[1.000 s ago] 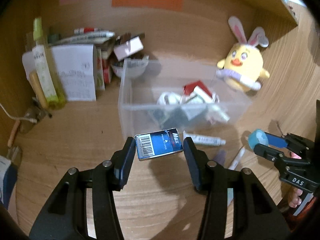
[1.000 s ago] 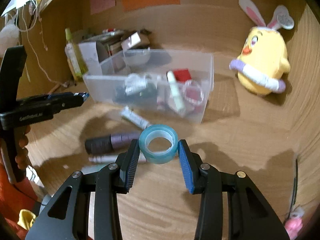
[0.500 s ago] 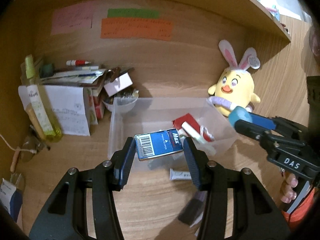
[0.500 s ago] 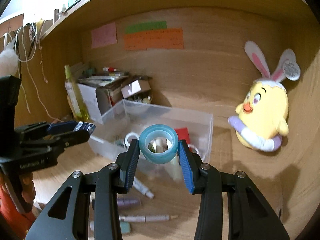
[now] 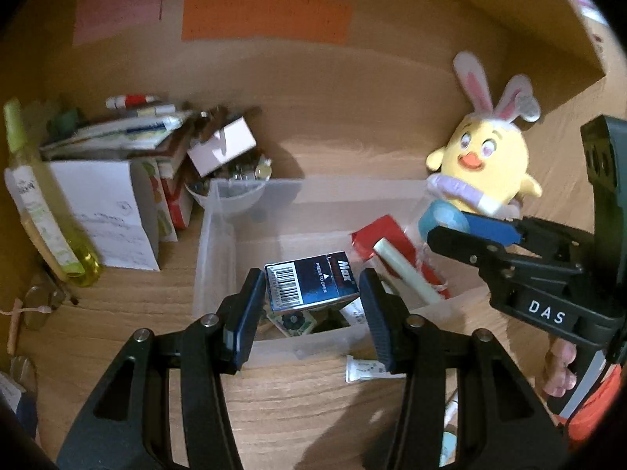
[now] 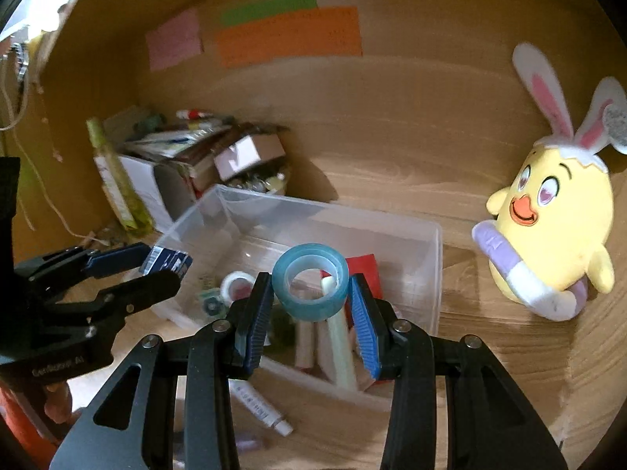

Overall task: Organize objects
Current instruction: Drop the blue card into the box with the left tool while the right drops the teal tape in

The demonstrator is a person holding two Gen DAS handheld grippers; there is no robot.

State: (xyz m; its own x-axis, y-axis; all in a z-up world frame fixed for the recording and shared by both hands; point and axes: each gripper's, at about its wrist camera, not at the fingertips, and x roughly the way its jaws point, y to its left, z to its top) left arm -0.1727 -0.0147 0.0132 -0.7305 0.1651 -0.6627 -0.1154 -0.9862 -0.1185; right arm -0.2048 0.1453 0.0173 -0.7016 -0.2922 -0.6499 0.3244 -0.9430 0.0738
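Right now your left gripper (image 5: 312, 298) pinches the blue staple box (image 5: 309, 286) above the near side of the clear bin (image 5: 219, 235). Your right gripper (image 6: 309, 305) clamps the teal tape roll (image 6: 310, 282) over the bin's right half, above the red box (image 6: 366, 270) and tubes inside.

Writing on the orange note (image 6: 289, 36) is too blurred to be read. The white tube (image 5: 366, 368) is half hidden behind the left claw (image 5: 312, 305), and the bin's (image 6: 429, 274) clutter is partly covered.
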